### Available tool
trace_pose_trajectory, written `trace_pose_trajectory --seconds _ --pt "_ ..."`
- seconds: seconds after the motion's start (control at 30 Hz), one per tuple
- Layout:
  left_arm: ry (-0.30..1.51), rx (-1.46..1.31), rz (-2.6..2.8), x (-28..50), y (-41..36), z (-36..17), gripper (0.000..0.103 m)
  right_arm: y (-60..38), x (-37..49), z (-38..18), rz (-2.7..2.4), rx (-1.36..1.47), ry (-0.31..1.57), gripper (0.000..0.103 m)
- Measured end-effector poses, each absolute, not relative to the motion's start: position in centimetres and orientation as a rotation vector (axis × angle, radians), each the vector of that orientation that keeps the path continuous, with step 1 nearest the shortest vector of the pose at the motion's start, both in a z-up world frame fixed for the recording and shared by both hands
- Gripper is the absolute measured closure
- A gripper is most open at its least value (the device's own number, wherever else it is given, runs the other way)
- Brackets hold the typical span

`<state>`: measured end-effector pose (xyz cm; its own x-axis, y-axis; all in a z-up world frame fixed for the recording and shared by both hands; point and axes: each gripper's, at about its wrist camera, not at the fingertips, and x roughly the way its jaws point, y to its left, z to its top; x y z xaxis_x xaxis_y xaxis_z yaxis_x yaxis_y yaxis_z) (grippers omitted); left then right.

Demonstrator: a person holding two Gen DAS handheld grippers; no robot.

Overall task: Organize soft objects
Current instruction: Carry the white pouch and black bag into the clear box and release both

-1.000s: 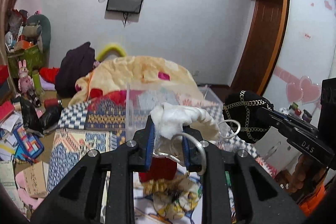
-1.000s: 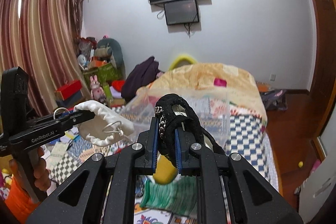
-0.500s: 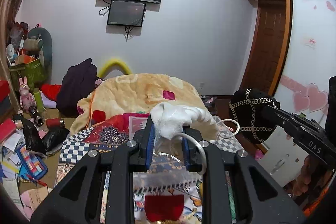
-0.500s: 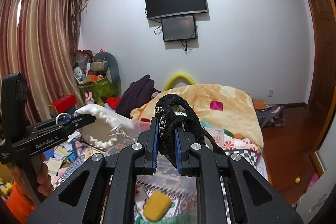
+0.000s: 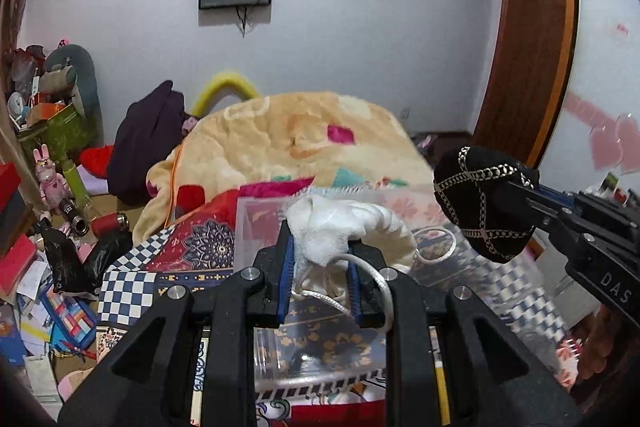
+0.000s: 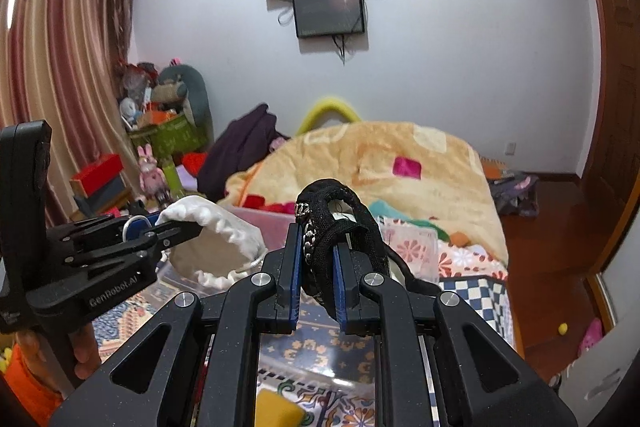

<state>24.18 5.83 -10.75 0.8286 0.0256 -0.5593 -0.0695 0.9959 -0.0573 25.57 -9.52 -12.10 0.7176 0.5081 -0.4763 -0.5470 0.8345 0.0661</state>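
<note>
My left gripper [image 5: 320, 259] is shut on a white cloth cap with a cord [image 5: 344, 223] and holds it in the air; the cap also shows at the left of the right wrist view [image 6: 216, 239]. My right gripper [image 6: 316, 263] is shut on a black knit cap with a chain pattern [image 6: 340, 211]; that cap shows at the right of the left wrist view [image 5: 480, 207]. Both caps hang above a clear plastic bin [image 5: 260, 223] that stands on the patterned bedspread [image 5: 132, 267].
A peach blanket [image 5: 296, 139] is heaped on the bed behind the bin. A dark garment [image 5: 148, 143] lies at its left. The floor at left is cluttered with toys and boxes [image 5: 52, 187]. A yellow sponge [image 6: 276, 411] lies below. A wooden door [image 6: 616, 107] stands at right.
Both grippers have tilted up and then partly back down with their caps held; the clear bin now sits just under and ahead of them. Grips are unchanged.
</note>
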Motion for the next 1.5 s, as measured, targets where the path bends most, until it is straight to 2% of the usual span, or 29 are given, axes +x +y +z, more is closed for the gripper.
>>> trace_pose_trajectory --seconds 0.23,0.47,0.6,0.77,0.83,1.0,1.1,1.23,1.37,1.5 --pt "0.700 -0.054 0.045 26.4 5.6 -13.7 0.080 -8.0 27.3 -14.4 0.594 -0.135 0.618 0.091" --pt "0.748 -0.026 0.020 26.0 5.0 -14.3 0.080 -7.5 27.4 -16.0 0.602 -0.197 0.719 0.089" --pt "0.774 -0.044 0.006 25.5 5.3 -14.6 0.076 -7.9 27.1 -15.9 0.614 -0.196 0.743 0.087" --pt "0.784 -0.067 -0.009 24.4 5.6 -14.5 0.070 -8.5 26.5 -15.4 0.615 -0.197 0.736 0.069" --pt "0.781 -0.062 -0.015 23.9 5.5 -14.4 0.068 -8.9 26.1 -15.1 0.613 -0.196 0.722 0.066" --pt "0.758 -0.048 -0.029 22.1 5.3 -13.4 0.062 -9.6 25.0 -14.0 0.615 -0.179 0.688 0.065" --pt "0.735 -0.062 -0.039 21.0 5.4 -12.4 0.055 -10.0 24.3 -13.4 0.614 -0.172 0.660 0.062" --pt "0.691 -0.065 -0.038 19.4 5.6 -10.7 0.052 -10.7 22.8 -12.2 0.604 -0.166 0.593 0.052" --pt "0.646 -0.070 -0.031 17.8 5.9 -9.4 0.039 -11.6 21.6 -11.7 0.601 -0.139 0.544 0.036" --pt "0.634 -0.058 -0.037 16.4 5.8 -8.9 0.033 -11.5 21.0 -12.2 0.602 -0.126 0.541 0.034"
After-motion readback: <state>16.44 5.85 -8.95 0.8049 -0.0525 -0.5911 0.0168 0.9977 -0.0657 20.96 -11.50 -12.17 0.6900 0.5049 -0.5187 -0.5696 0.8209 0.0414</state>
